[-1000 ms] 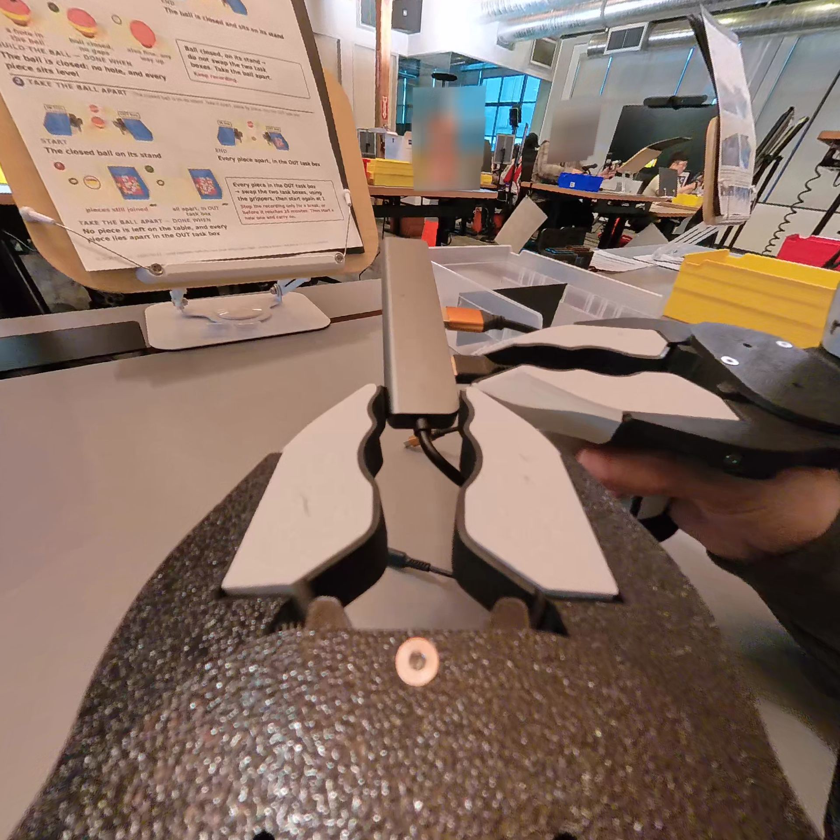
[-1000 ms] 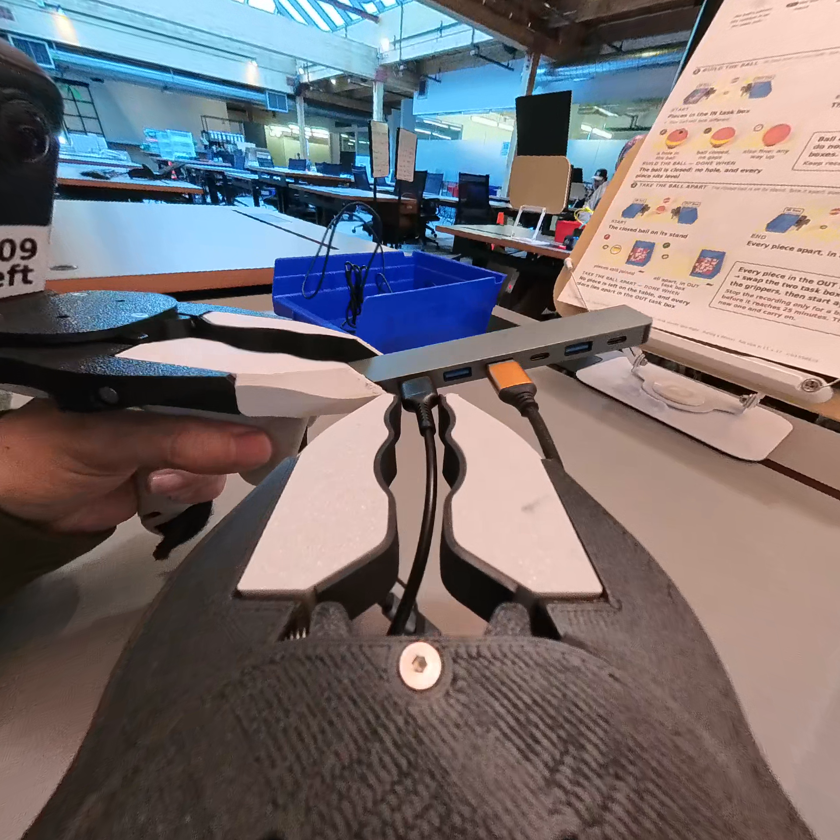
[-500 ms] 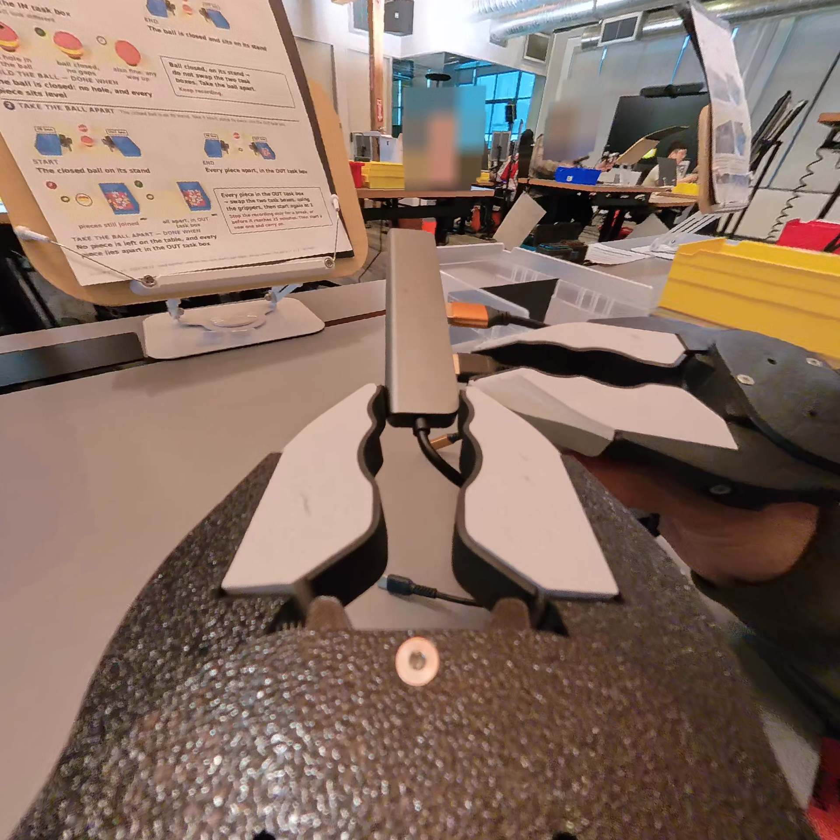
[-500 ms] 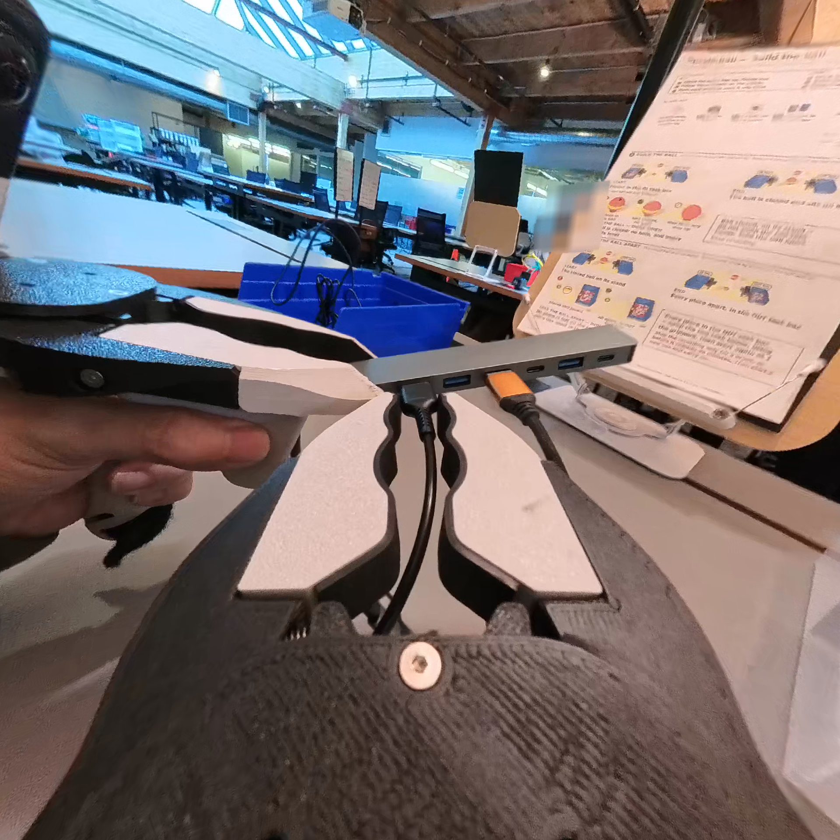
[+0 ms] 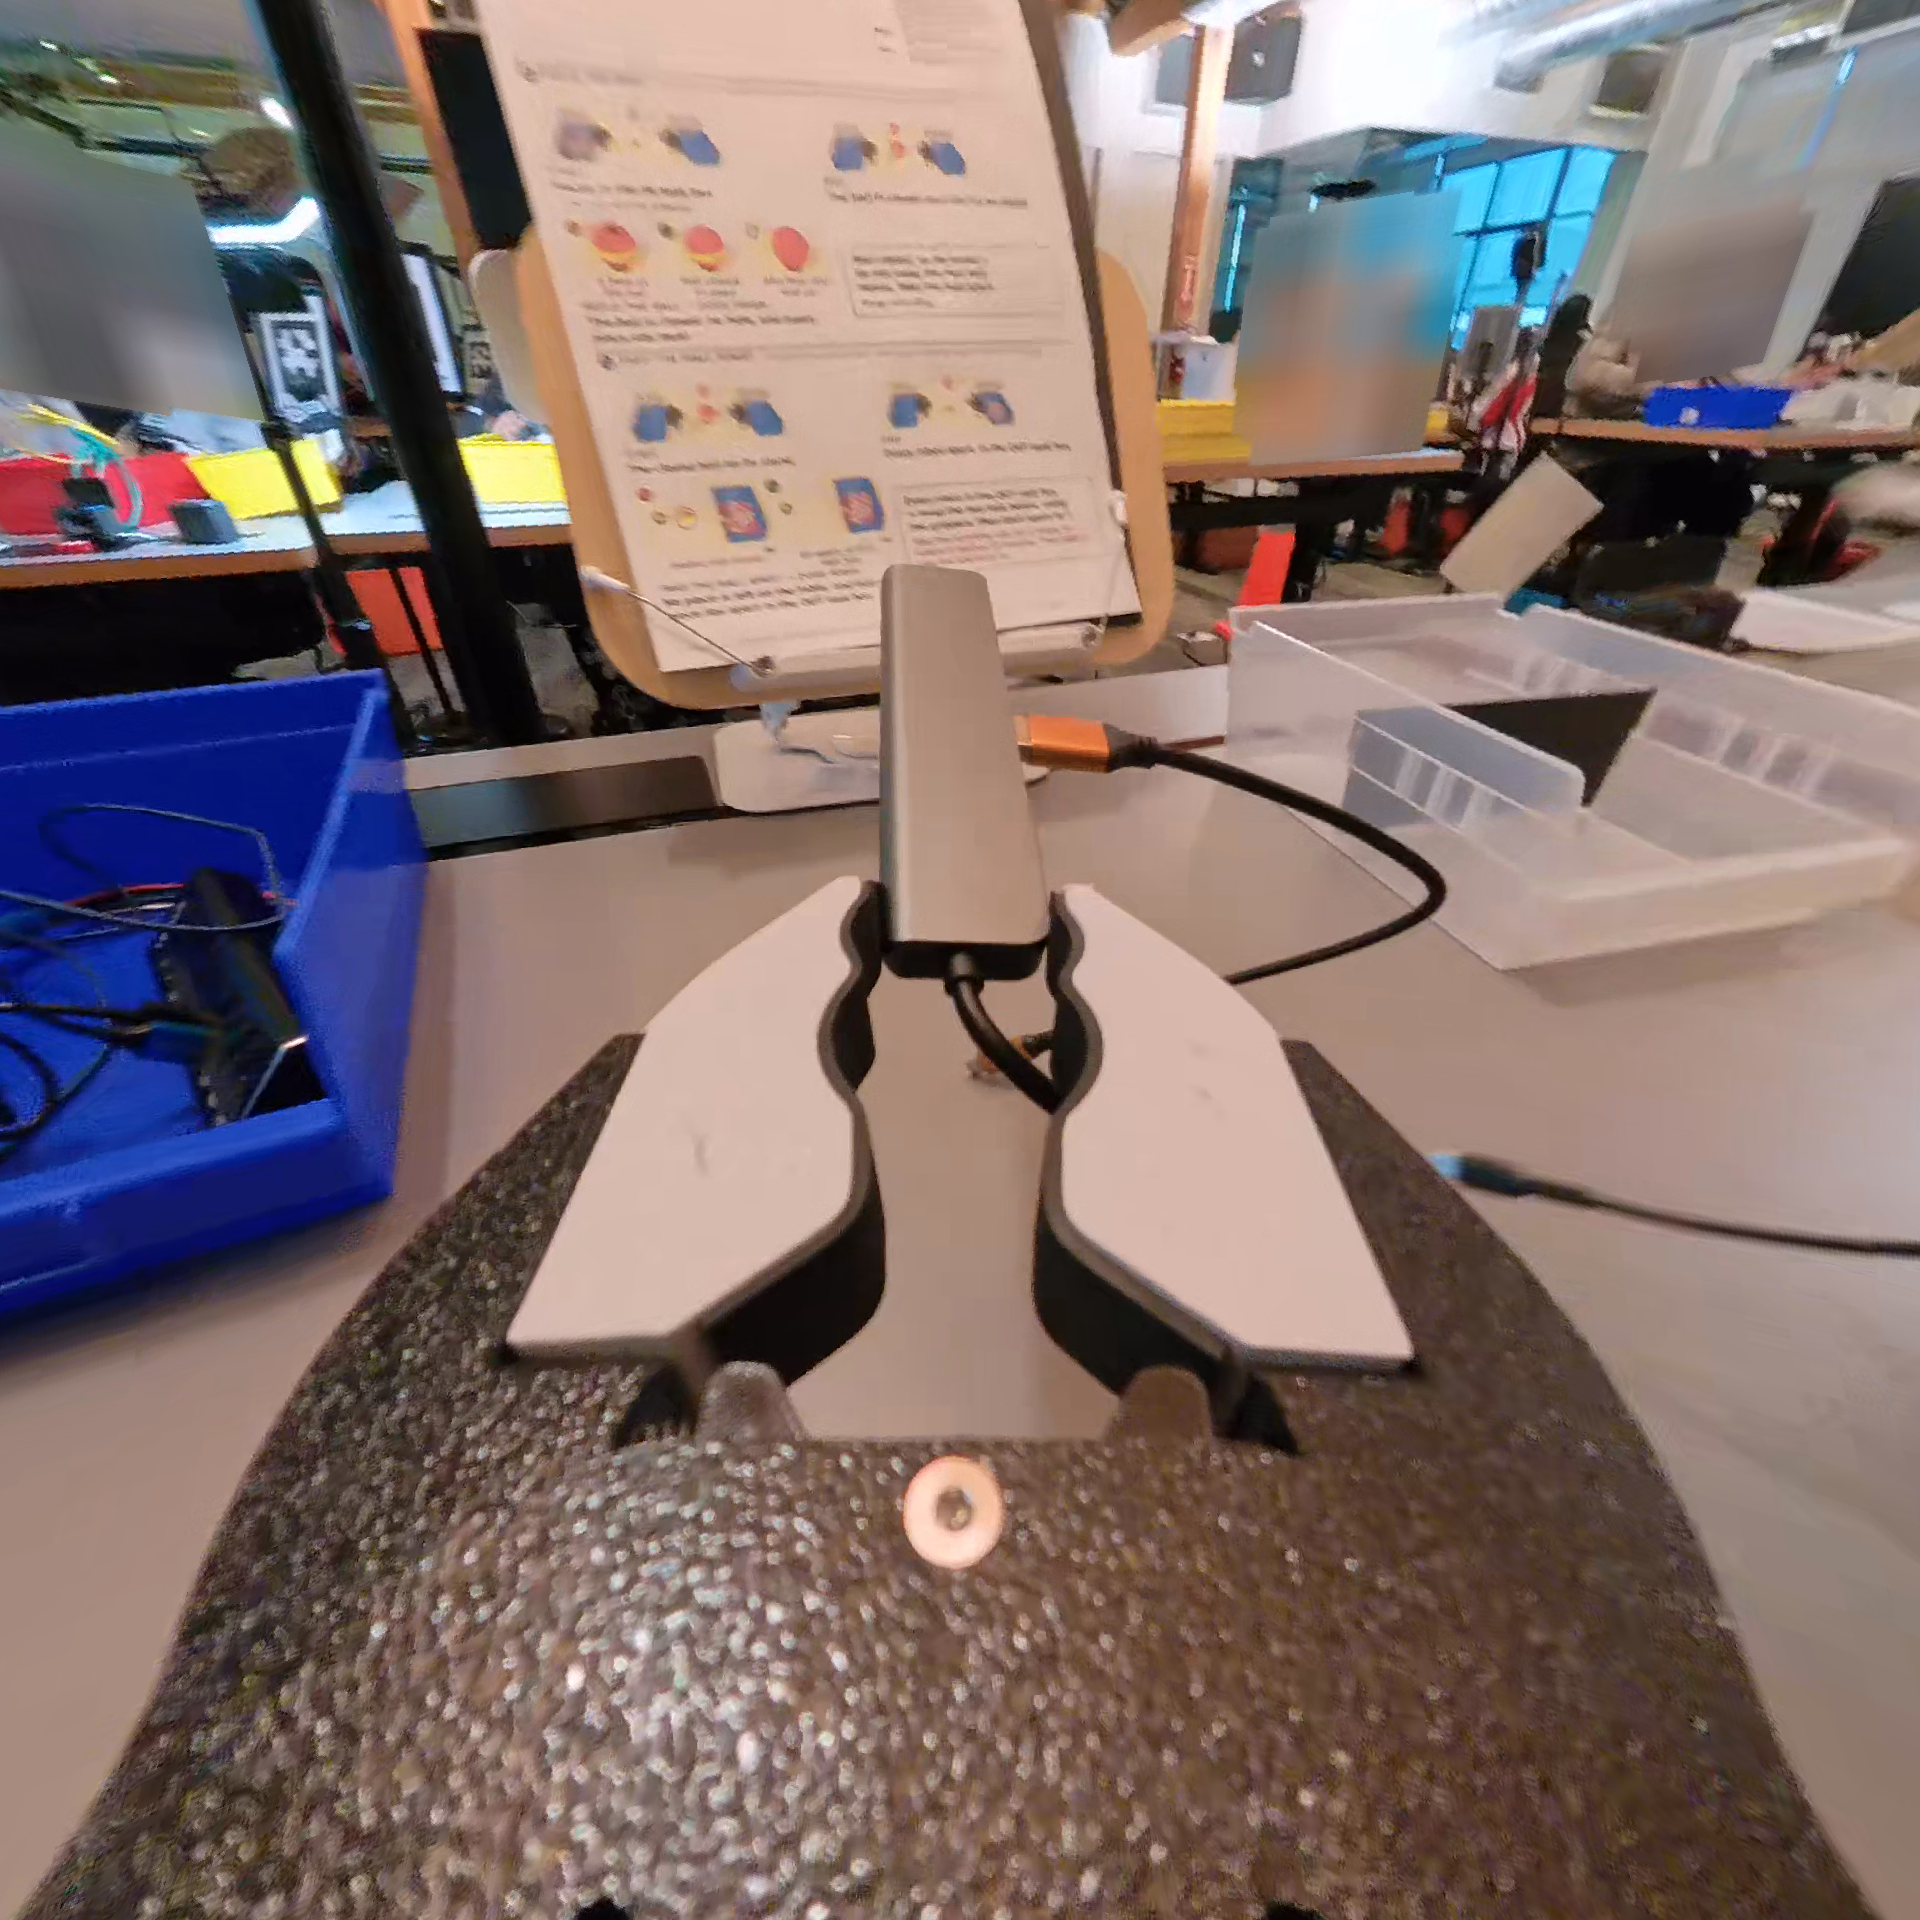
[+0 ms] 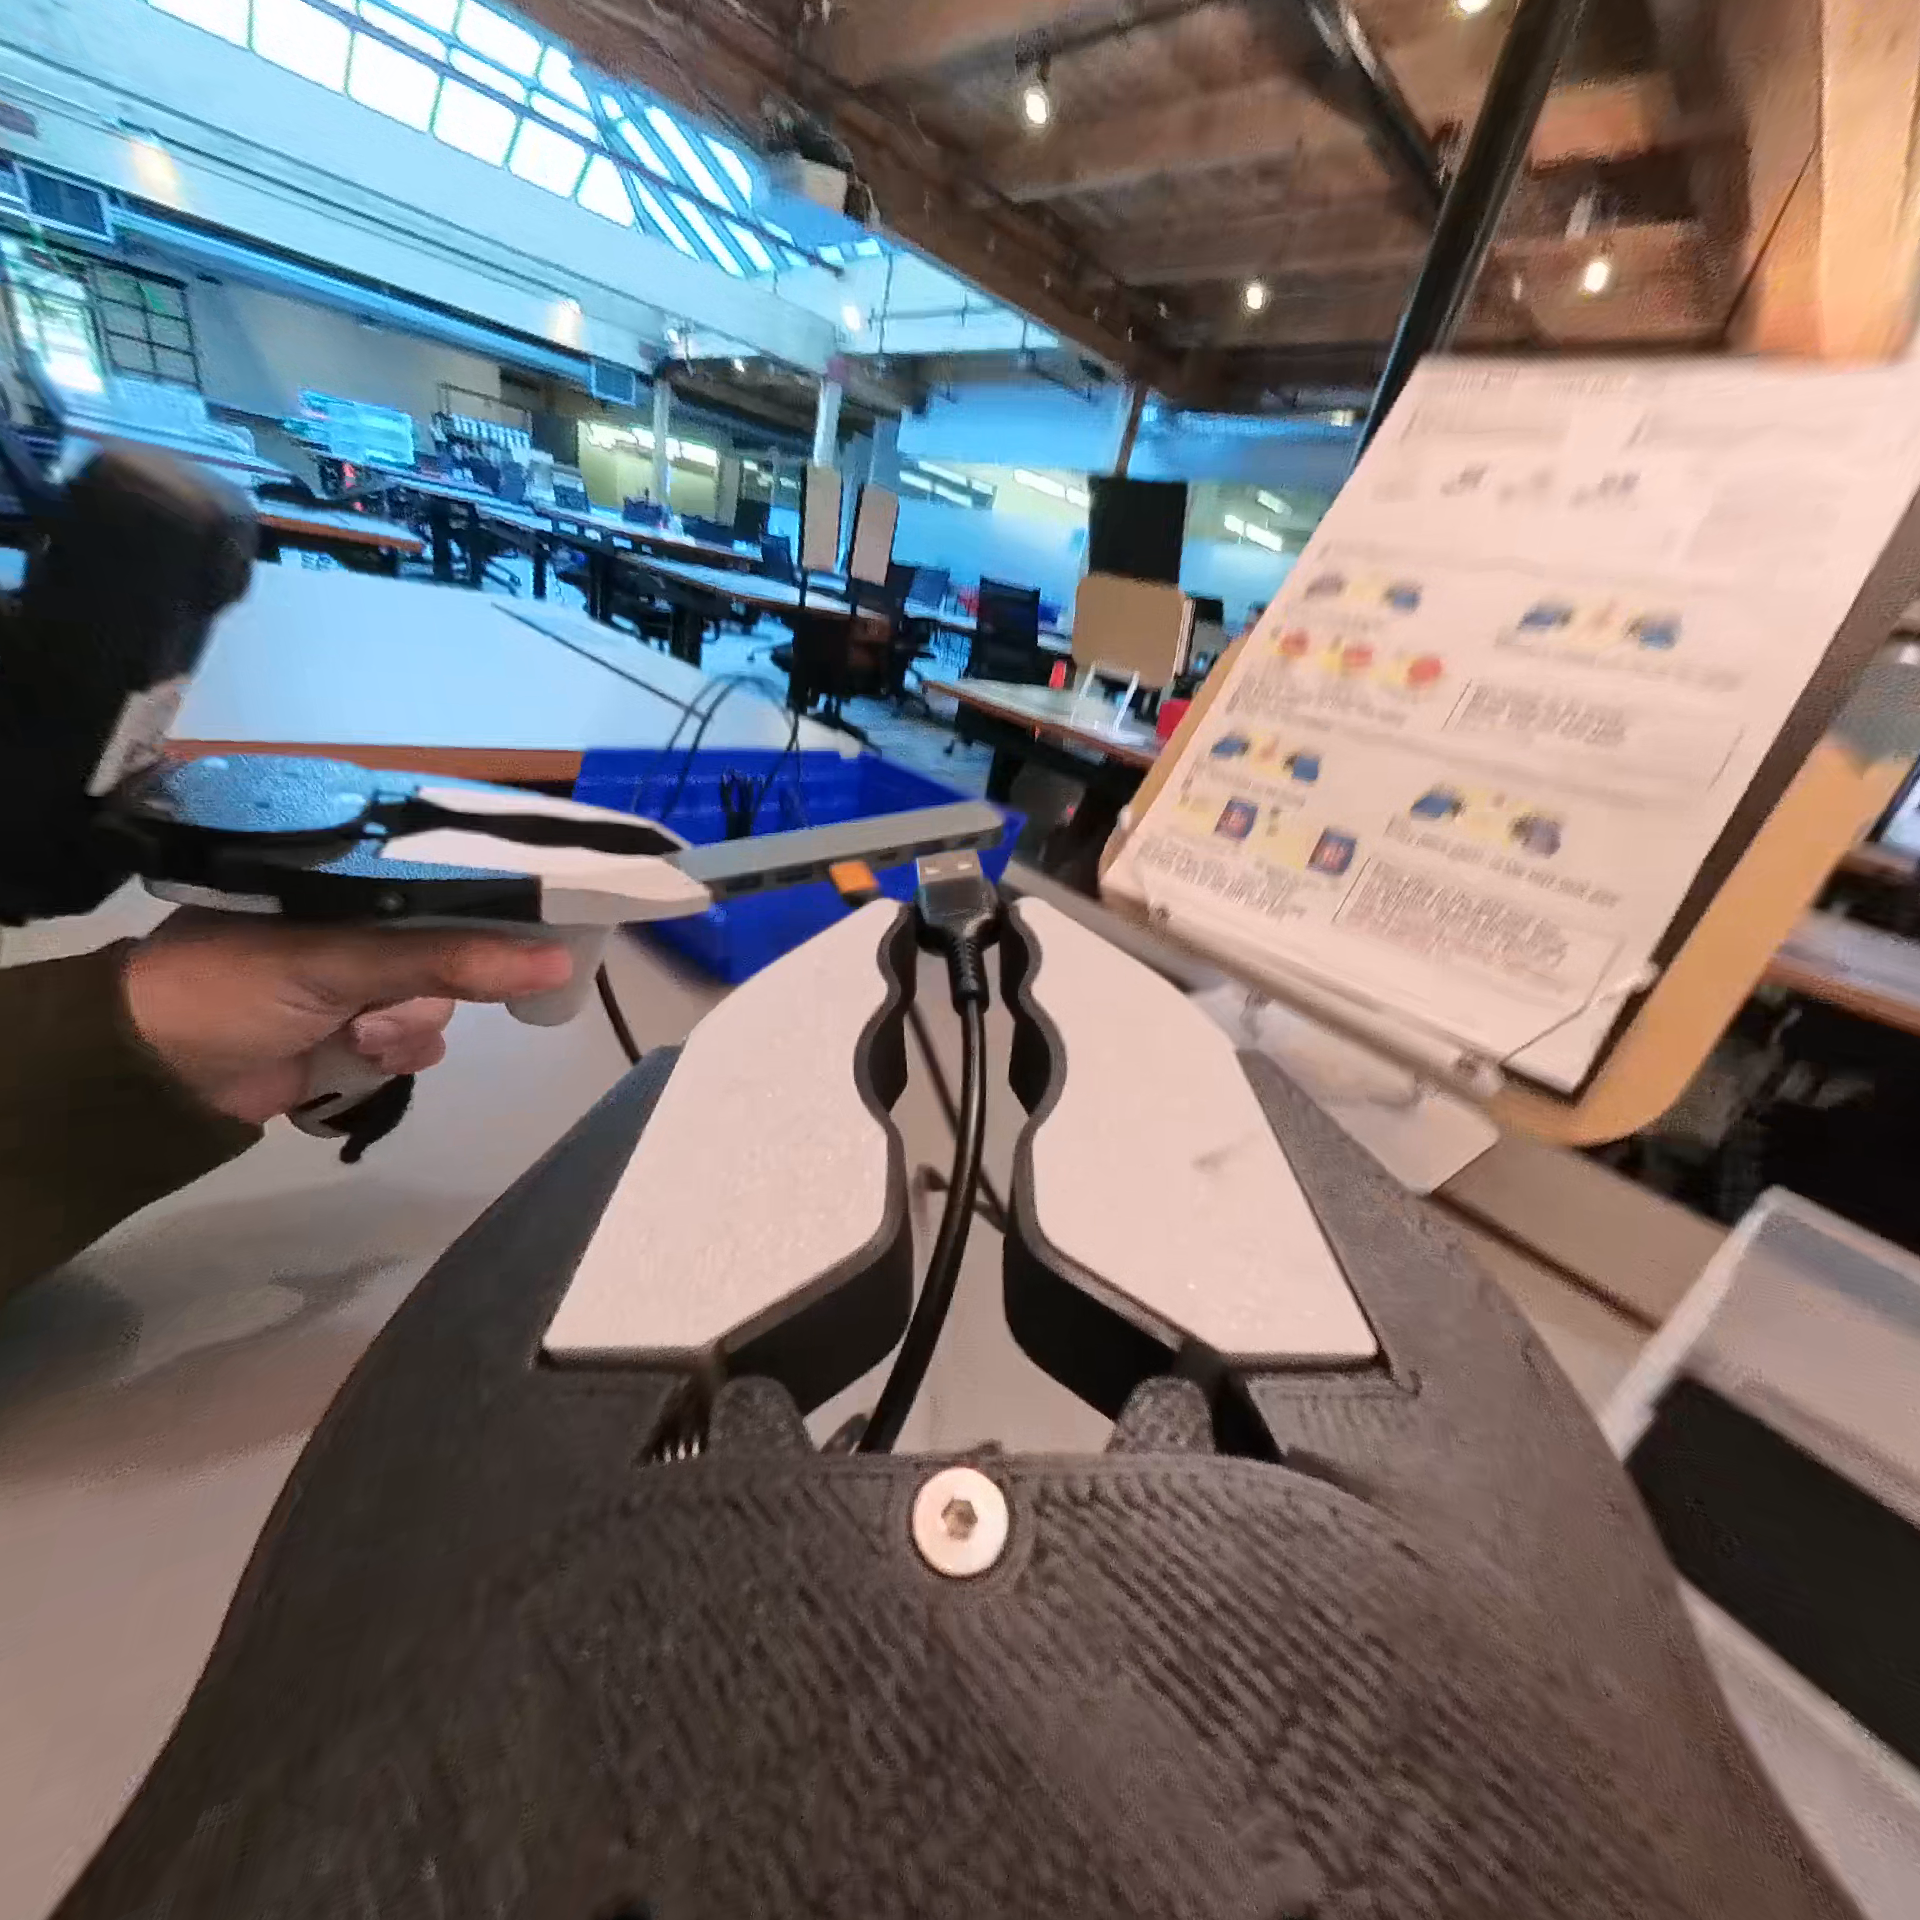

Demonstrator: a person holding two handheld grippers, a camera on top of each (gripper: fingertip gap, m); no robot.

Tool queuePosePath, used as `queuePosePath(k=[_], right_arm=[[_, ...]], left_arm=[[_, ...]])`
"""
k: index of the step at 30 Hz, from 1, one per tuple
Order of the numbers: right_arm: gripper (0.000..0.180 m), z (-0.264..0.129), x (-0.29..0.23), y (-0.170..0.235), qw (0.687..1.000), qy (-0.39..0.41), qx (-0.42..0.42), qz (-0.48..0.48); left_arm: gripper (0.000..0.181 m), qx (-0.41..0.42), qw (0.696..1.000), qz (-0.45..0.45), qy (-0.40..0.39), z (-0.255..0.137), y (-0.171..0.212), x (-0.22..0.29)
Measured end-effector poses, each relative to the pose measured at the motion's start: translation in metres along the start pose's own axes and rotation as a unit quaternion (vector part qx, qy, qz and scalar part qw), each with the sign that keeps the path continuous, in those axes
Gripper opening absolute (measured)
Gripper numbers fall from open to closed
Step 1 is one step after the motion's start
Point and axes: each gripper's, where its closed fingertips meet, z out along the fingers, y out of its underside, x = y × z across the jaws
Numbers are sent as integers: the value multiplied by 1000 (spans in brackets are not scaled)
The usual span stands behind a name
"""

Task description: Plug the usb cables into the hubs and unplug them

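My left tongs (image 5: pixel 961 914) clamp the grey hub (image 5: pixel 951 769) above the tabletop (image 5: pixel 623 935). My right tongs (image 6: pixel 961 914) pinch the black USB plug (image 6: pixel 948 883), clear of its port, so that one is out (I judge). The orange plug (image 5: pixel 1070 743) remains seated, left to pull.

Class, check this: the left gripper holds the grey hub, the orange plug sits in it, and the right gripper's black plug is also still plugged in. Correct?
Not quite. The black USB plug is out of the grey hub, held free by the right gripper, as the right wrist view shows. The rest stands.
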Motion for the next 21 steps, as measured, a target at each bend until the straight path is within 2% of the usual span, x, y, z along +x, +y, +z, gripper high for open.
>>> queuePosePath(k=[2,6,10,13,15,17,21], right_arm=[[15,-16,17,-23,999,-13,0,-29],[15,-46,118,-47,984,127,-20,-126],[15,-69,216,-38,950,253,-43,-177],[15,-67,253,-5,934,270,-72,-222],[15,-61,263,19,936,264,-81,-216],[15,-51,263,43,936,241,-102,-237],[16,-31,241,101,941,129,-189,-251]], left_arm=[[29,4,1000,-16,-9,-4,-3,-12],[29,-3,999,-38,-6,-5,3,-24],[29,-5,999,-46,15,-4,4,-19],[29,-8,999,-43,25,-2,4,-13],[29,-10,999,-43,31,-2,6,-10],[29,-15,999,-40,34,0,8,-8],[29,-20,998,-39,38,2,12,-7]])
